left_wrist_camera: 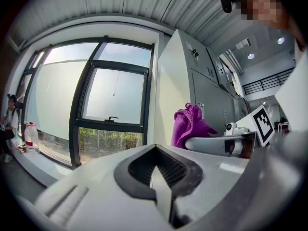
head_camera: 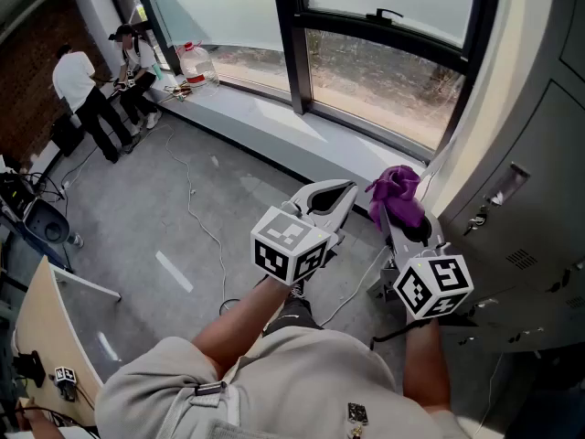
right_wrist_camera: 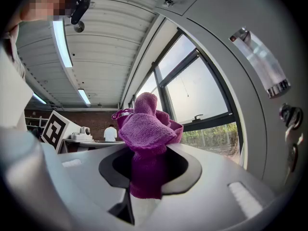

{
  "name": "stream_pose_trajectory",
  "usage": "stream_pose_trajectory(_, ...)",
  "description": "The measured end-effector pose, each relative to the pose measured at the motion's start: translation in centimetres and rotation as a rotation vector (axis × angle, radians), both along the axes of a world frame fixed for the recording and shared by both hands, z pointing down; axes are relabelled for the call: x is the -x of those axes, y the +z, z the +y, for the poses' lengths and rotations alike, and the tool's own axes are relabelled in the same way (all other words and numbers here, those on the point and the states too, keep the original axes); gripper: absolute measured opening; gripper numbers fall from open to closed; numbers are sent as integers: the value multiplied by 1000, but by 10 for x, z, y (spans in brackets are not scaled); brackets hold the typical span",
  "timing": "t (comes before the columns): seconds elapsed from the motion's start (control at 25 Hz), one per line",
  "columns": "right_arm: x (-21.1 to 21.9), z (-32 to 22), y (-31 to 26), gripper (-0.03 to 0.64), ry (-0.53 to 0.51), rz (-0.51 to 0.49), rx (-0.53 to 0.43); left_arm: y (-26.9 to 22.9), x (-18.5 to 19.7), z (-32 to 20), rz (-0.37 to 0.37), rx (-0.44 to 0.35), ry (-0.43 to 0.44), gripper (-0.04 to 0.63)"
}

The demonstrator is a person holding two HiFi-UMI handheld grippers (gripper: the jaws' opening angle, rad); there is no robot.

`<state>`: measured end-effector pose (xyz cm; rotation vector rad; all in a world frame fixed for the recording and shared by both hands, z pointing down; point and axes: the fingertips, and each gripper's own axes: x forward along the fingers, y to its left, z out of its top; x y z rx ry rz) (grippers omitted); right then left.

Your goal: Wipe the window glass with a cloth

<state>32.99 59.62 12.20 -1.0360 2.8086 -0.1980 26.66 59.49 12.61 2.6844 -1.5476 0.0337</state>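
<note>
Grips a bunched purple cloth [head_camera: 397,193] clamped in the right tongs [head_camera: 388,212], near the grey cabinet [head_camera: 539,199] and apart from the window glass [head_camera: 384,85], with the left tongs [head_camera: 346,191] closed, empty, alongside.

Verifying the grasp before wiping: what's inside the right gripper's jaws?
A purple cloth, clamped by the right gripper. Most of it bunches above the jaws; a tail hangs into the dark recess. The pinched stretch itself is hidden by the cloth's own folds.
</note>
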Motion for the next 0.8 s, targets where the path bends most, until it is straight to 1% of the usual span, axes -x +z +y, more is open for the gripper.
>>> stream_pose_trajectory(0.32,0,-2,0,140,-1,-20,6,0,0,-2,-4,-2,1,1)
stream_pose_trajectory(0.8,3,-9,5,140,-3,-11,21,7,-1,-10,1,13,11,0)
